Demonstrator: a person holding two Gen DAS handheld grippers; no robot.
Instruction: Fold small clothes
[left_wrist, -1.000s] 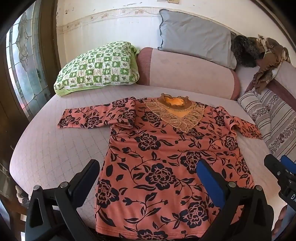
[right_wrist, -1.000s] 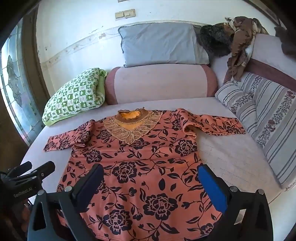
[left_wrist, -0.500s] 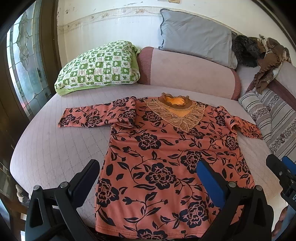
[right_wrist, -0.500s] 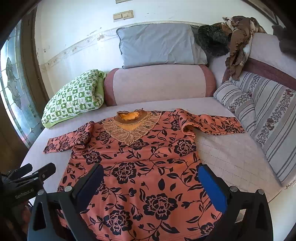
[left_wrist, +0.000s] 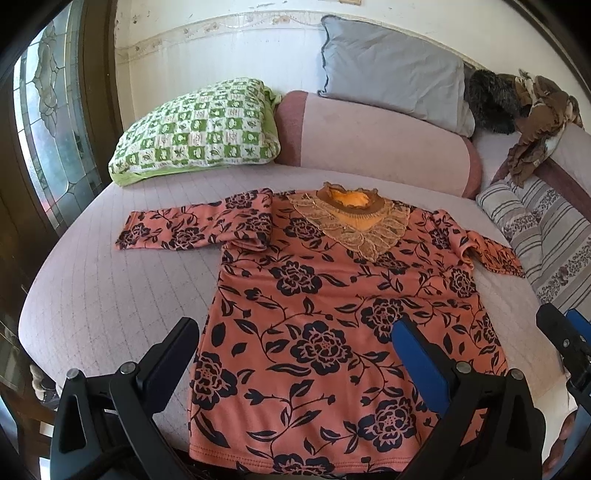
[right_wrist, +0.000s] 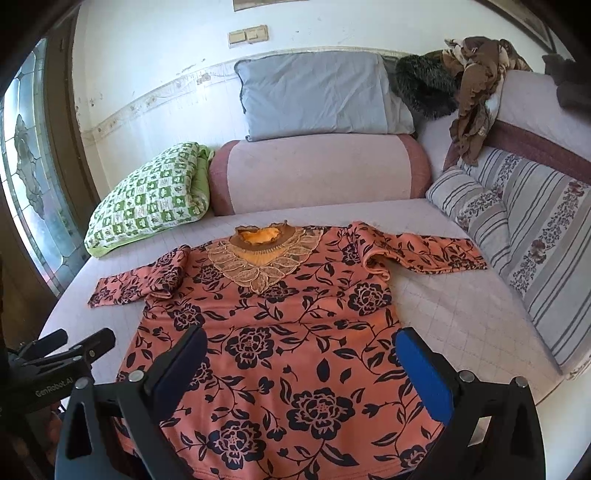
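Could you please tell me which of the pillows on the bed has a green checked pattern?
The green-and-white checked pillow at the far left by the window; the grey pillow is plain and the striped pillow is grey-lined.

Orange blouse (left_wrist: 332, 317) with black floral print and gold lace collar lies flat, unfolded, front up on the bed (left_wrist: 110, 295), both sleeves spread outward, hem nearest the cameras

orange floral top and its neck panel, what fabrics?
Orange floral top: looks like soft matte knit, maybe jersey; it lies limp with soft sleeve folds and a stitched hem. Neck panel: looks like sheer gold lace or embroidered net, with scalloped leaf shapes and slight sheen.
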